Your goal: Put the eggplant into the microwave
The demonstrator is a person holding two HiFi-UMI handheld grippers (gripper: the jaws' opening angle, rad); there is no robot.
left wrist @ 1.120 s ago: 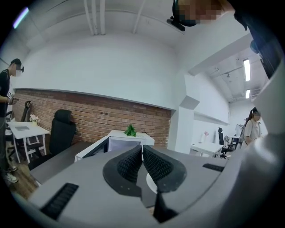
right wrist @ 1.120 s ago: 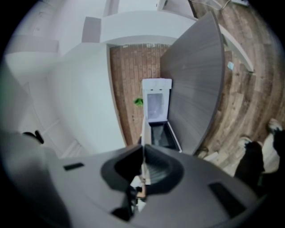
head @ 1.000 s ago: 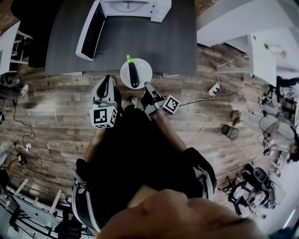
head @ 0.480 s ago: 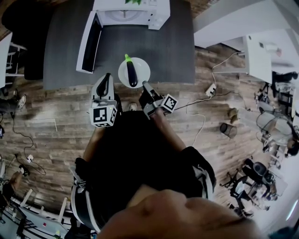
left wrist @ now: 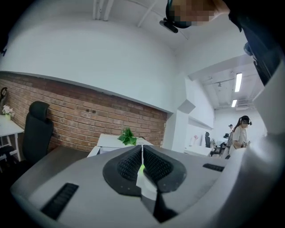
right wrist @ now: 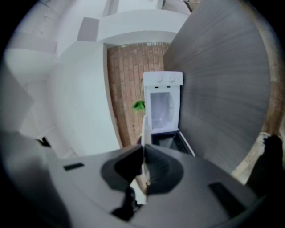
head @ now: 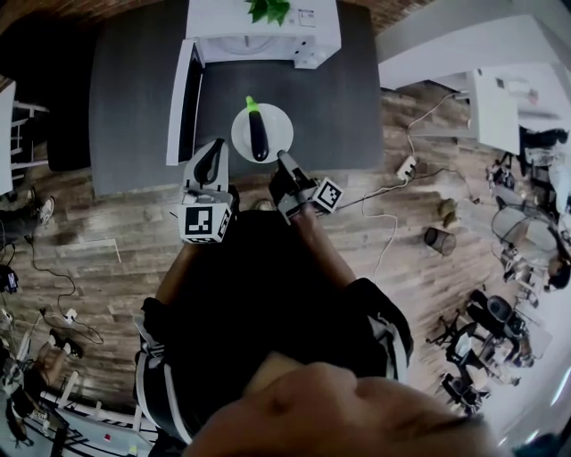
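Eggplant (head: pixel 257 134) on plate (head: pixel 278 121), left hand-held gripper (head: pixel 218 144), right hand-held gripper (head: pixel 283 156) pinching rim

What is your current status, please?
Left tool, right tool shut on plate rim. Eggplant lying on plate. Microwave door open, nothing in the way.

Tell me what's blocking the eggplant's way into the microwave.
Nothing visible does. The microwave has its door swung open leftward, and only bare table lies between its opening and the eggplant on the plate.
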